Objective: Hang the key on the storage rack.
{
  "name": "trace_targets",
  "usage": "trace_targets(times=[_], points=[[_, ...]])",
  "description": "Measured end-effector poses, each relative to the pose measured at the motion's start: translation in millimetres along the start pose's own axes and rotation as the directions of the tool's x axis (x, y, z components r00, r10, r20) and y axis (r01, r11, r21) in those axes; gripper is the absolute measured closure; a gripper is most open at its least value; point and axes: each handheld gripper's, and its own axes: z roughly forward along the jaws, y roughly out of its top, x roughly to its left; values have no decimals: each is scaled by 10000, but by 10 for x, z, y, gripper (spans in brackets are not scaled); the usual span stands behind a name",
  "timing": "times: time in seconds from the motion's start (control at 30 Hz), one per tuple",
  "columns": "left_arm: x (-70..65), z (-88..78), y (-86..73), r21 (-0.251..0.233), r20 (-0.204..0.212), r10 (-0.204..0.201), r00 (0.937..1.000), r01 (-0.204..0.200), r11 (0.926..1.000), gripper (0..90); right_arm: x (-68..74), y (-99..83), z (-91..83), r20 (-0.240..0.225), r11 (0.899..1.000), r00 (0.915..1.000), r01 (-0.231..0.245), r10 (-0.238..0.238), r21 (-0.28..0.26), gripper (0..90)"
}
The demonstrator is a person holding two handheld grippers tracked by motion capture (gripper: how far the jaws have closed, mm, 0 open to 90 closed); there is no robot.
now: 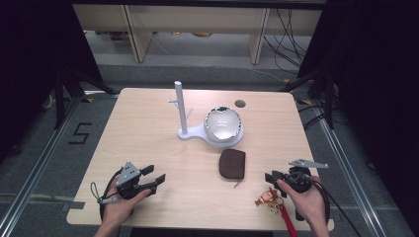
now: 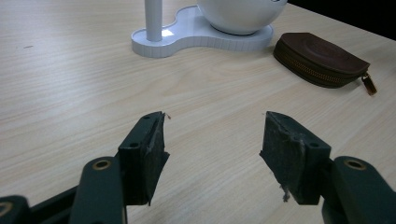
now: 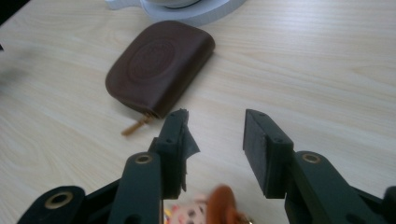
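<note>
A brown zip pouch (image 1: 232,163) lies flat on the wooden table (image 1: 148,128), right of centre. It shows at the upper right of the left gripper view (image 2: 322,58) and just beyond the jaws in the right gripper view (image 3: 159,65). A small toy figure keychain (image 1: 267,197) with a red strap (image 1: 285,219) lies by the front edge. My right gripper (image 1: 271,178) hovers over the figure (image 3: 210,210), jaws apart with bare table between the pads (image 3: 215,126). My left gripper (image 1: 153,174) stands open at the front left, nothing between its jaws (image 2: 212,135).
A white stand (image 1: 190,133) with an upright post (image 1: 181,106) carries a shiny white round bowl (image 1: 223,123) behind the pouch. Its base shows in the gripper views (image 2: 196,32) (image 3: 205,14). A small dark round hole (image 1: 240,103) marks the table's far side.
</note>
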Motion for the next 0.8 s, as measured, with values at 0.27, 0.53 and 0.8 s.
trace_targets(times=[0.27, 0.53, 0.8], points=[[-38, 95, 19, 47, 146, 93, 9999, -94, 9999, 382, 33, 303, 270, 237, 9923, 9991, -381, 356, 1179, 543], [-47, 90, -10, 156, 147, 186, 9997, -189, 9997, 379, 140, 477, 485, 399, 9804, 9984, 308, -393, 1948, 457], [-42, 80, -6, 44, 130, 206, 9997, -206, 9998, 377, 186, 617, 714, 518, 9748, 9982, -410, 304, 2192, 480]])
